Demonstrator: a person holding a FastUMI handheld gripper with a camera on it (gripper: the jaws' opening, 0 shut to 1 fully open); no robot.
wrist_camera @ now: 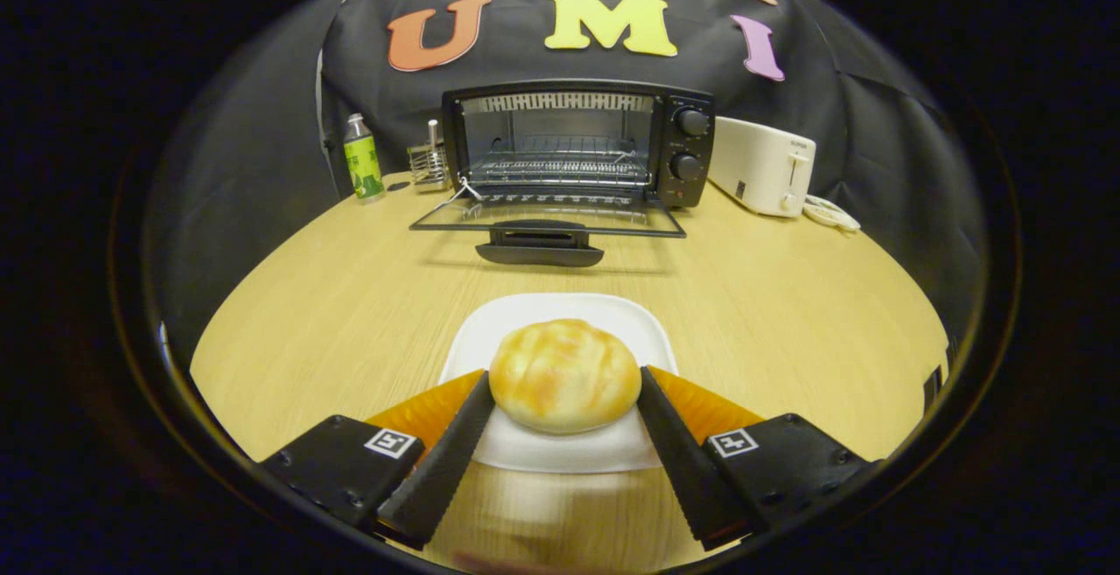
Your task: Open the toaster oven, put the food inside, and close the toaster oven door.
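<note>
A round golden bun [564, 374] sits on a white square plate [560, 308] on the wooden table. My gripper [564, 381] has one finger on each side of the bun, and both fingertips [479, 400] touch it, so the gripper is shut on it. Beyond the plate stands the black toaster oven [577, 146] with its glass door [547, 216] folded down flat toward me and the door handle [540, 251] at the near edge. The wire rack [560, 168] inside is bare.
A green-labelled bottle [362, 159] and a small wire holder [429, 164] stand left of the oven. A white toaster [761, 164] with its cord [831, 212] stands to the right. Bare tabletop [350, 295] lies between the plate and the open door.
</note>
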